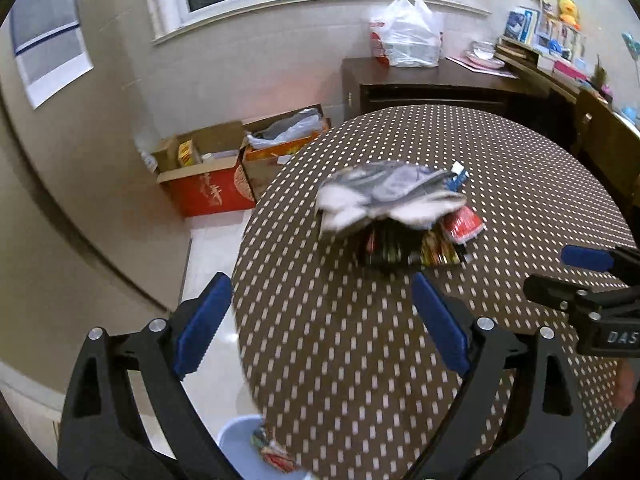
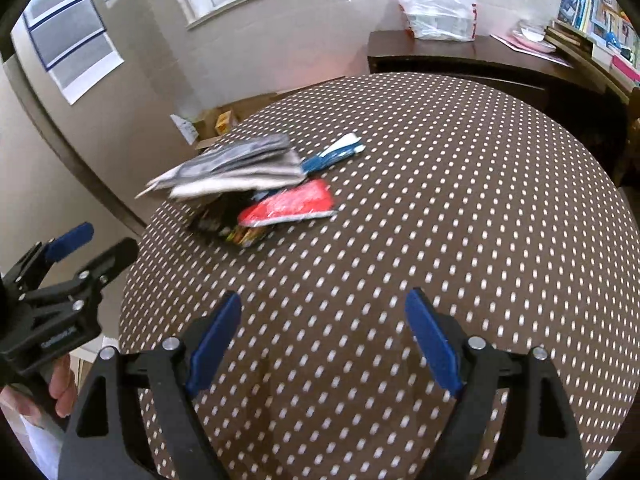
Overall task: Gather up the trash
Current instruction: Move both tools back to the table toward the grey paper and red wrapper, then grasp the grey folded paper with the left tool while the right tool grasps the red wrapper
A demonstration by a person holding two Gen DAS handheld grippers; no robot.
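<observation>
Even indoor light, motion-blurred wrappers, fisheye-warped dark corners

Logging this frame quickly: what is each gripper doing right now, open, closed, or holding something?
Left gripper: open, holding nothing, over the table edge.
Right gripper: open, holding nothing, short of the wrapper pile.

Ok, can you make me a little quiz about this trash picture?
1. True or false: the left gripper is open.
2. What lies on top of the wrapper pile: A) a silver wrapper, B) a cup, C) a spoon?
3. Fill in: some trash is already in the blue ___ below the table edge.

Key: 1 true; 2 A; 3 bin.
</observation>
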